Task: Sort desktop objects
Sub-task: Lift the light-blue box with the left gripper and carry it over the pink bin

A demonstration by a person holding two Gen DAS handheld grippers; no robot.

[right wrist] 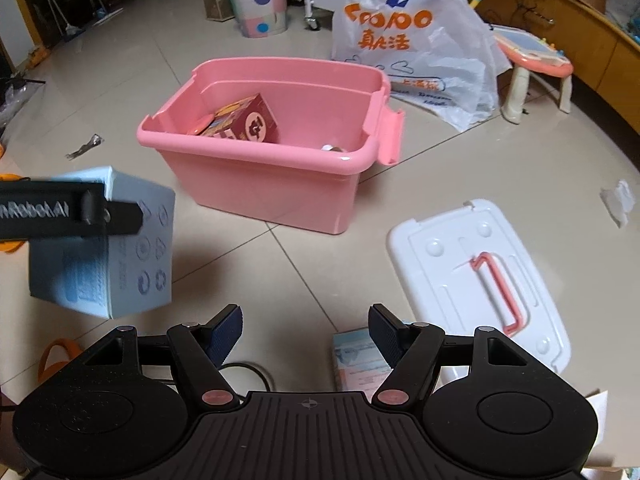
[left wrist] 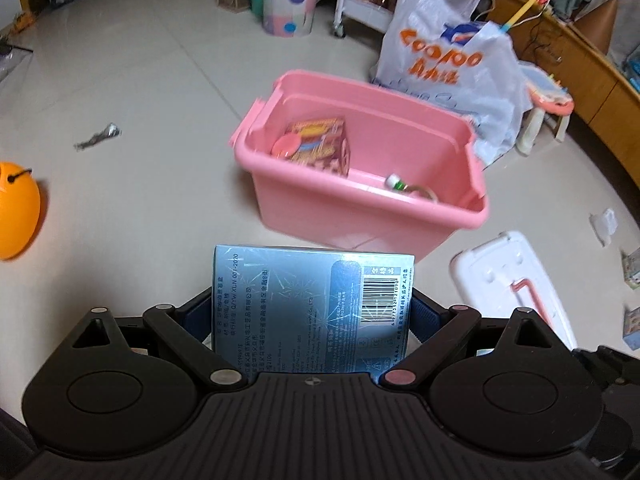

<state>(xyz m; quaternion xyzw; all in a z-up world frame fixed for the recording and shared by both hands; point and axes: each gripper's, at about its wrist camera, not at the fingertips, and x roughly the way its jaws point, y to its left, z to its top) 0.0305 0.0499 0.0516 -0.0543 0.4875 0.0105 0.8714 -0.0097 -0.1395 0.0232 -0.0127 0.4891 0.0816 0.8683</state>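
My left gripper (left wrist: 312,300) is shut on a light blue box (left wrist: 312,304) and holds it above the floor, short of the pink bin (left wrist: 360,200). The same box (right wrist: 120,256) shows at the left of the right wrist view with the left gripper's finger (right wrist: 100,212) on it. The pink bin (right wrist: 264,184) holds a red carton (right wrist: 248,120) and small items. My right gripper (right wrist: 306,332) is open and empty above the floor, near the bin's white lid (right wrist: 480,280).
A white plastic bag (right wrist: 412,40) and a small toy table (right wrist: 532,64) stand behind the bin. A pale box (right wrist: 360,364) lies under my right gripper. An orange object (left wrist: 16,216) sits at far left. A dotted bucket (left wrist: 288,4) stands far back.
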